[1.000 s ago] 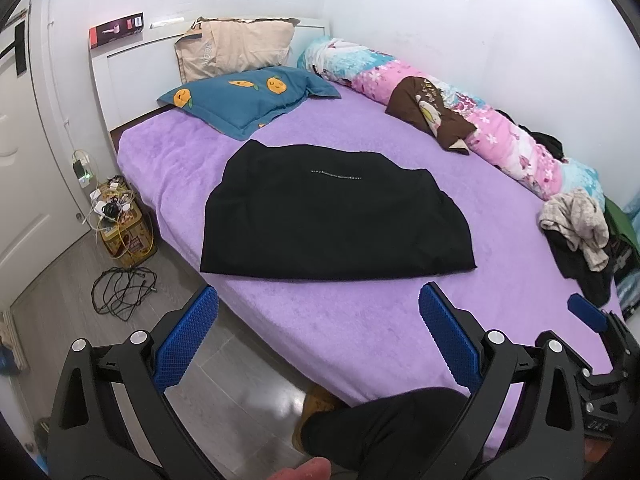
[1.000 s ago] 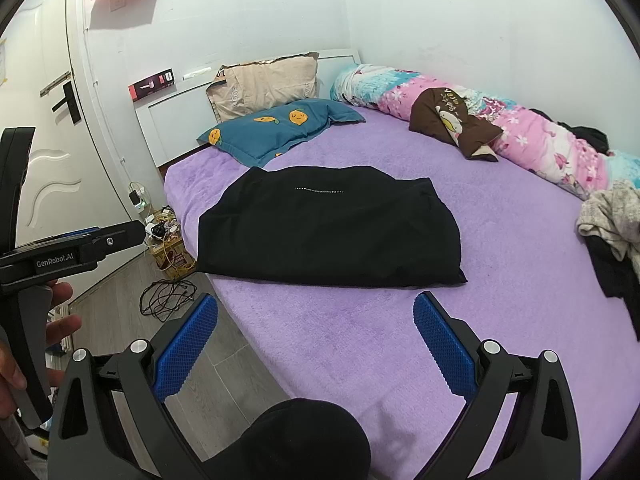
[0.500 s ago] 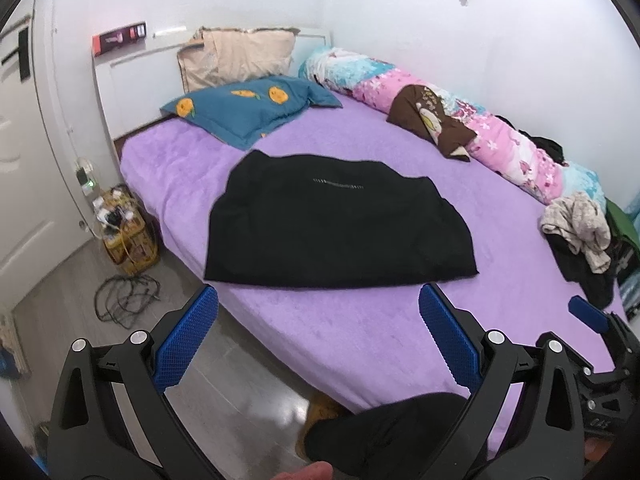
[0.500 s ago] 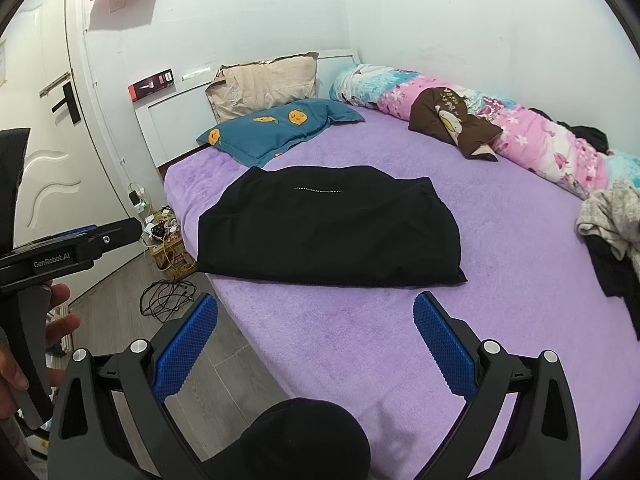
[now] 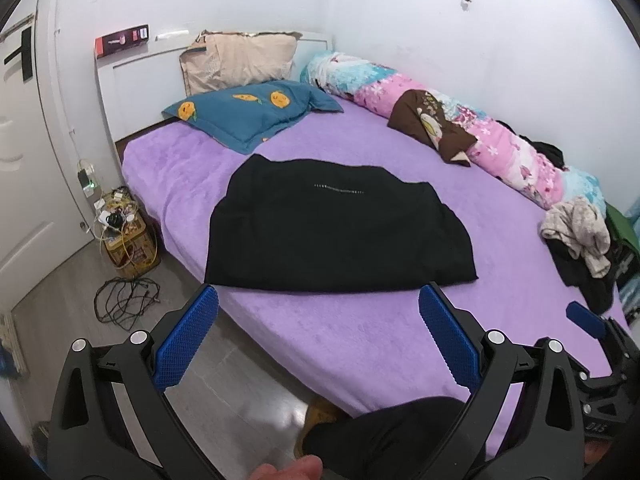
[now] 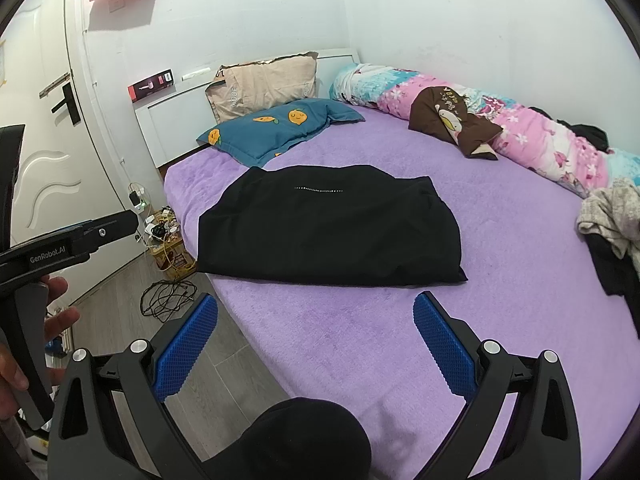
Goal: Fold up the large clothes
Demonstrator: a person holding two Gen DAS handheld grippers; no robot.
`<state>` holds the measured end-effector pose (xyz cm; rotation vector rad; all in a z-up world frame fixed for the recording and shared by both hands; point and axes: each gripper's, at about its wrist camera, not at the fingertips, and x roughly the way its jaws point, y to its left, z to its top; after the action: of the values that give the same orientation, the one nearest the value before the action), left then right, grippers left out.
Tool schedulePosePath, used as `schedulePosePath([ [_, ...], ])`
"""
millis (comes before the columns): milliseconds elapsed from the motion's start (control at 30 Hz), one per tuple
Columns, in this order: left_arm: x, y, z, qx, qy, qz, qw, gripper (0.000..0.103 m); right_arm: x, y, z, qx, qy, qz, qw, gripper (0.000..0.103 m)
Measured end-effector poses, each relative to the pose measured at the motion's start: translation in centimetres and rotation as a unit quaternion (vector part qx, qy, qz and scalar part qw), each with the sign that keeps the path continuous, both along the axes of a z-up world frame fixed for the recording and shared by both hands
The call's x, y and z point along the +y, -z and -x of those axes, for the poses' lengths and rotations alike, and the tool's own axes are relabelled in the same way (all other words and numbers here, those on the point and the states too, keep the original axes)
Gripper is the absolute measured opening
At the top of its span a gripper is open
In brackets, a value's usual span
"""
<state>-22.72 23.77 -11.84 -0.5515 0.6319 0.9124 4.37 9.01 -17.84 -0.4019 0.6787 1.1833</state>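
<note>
On the purple bed (image 5: 360, 332) lies a black garment (image 5: 336, 228); both hand-held grippers gape empty.

- Teal pillow with orange fruit print (image 5: 256, 114), which I see lying near the headboard.
- Beige pillow (image 5: 240, 60), upright behind it.
- Pink-and-blue floral rolled quilt (image 5: 500, 140) along the wall.
- Tangled black cables (image 5: 126, 296) on the grey floor.
</note>
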Motion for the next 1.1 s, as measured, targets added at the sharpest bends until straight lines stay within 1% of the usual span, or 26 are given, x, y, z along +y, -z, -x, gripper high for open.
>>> schedulePosePath([
  [1100, -0.65, 0.21, -0.17, -0.003, -0.002, 0.003, 1.0000, 0.097, -0.04, 0.03, -0.08, -0.001, 0.000, -0.001, 1.000, 0.096],
])
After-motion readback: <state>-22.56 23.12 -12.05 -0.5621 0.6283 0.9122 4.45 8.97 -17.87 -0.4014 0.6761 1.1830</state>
